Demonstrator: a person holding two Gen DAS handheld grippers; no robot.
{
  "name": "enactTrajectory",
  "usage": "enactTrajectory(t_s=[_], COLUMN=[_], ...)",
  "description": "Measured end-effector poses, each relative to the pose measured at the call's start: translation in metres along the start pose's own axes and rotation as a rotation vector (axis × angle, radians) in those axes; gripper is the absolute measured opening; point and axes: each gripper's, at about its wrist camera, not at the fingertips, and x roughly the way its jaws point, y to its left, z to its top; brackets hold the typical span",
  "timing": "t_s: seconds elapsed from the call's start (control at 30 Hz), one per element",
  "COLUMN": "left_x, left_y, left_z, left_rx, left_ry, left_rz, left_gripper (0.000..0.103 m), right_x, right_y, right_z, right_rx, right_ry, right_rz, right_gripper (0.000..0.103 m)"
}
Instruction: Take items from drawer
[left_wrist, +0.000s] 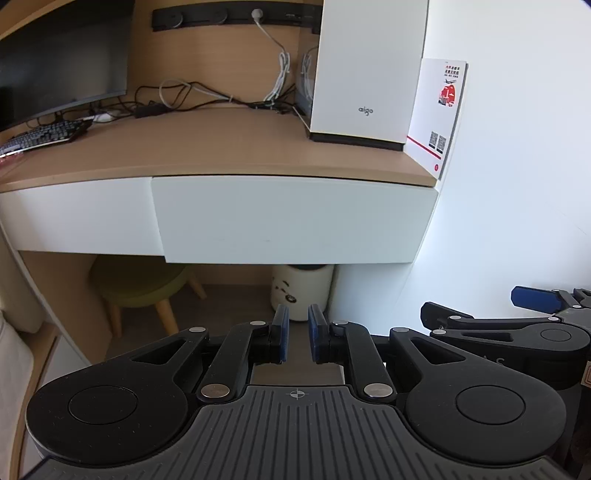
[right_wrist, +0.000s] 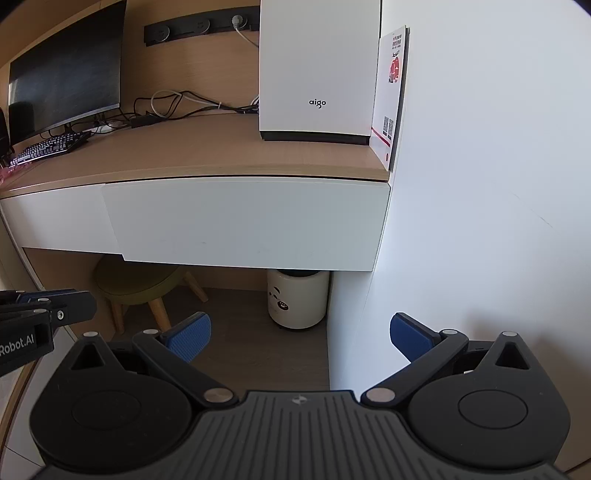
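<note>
A white drawer (left_wrist: 291, 218) (right_wrist: 251, 221) sits closed under the wooden desktop, at its right end, and its flat front shows no handle. My left gripper (left_wrist: 298, 334) hangs in front of and below the drawer, shut with nothing between its blue pads. It also pokes into the right wrist view at the far left edge (right_wrist: 55, 299). My right gripper (right_wrist: 301, 336) is wide open and empty, held low before the drawer's right part. It also shows at the right edge of the left wrist view (left_wrist: 487, 306). The drawer's contents are hidden.
On the desk stand a white computer case (left_wrist: 369, 70), a white card (left_wrist: 439, 114) leaning on the wall, a monitor (left_wrist: 62, 55), a keyboard (left_wrist: 44, 136) and loose cables (left_wrist: 207, 96). Under the desk are a green stool (left_wrist: 136, 284) and a white bin (left_wrist: 301, 288). A white wall (right_wrist: 480, 184) closes the right side.
</note>
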Motion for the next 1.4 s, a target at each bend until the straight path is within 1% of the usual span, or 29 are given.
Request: enactTrajectory(t_s=[0.53,0.77,1.4], left_x=[0.0,0.003,0.013], left_y=[-0.005,-0.008,-0.019], left_z=[0.001,0.001,-0.001], left_rx=[0.004,0.012,0.035], left_ry=[0.001,0.004,0.009], left_rz=[-0.008,-0.025,-0.042], left_gripper=[0.014,0.014,0.014], right_x=[0.0,0.001,0.003], right_y=[0.0,-0.002,-0.007], right_z=[0.0,0.001,0.003], right_rx=[-0.003,-0.001,0.014], right_ry=[0.0,0.0,-0.005], right_rz=[0.001,-0.003,-0.014], right_gripper=[0.103,0.103,0.103])
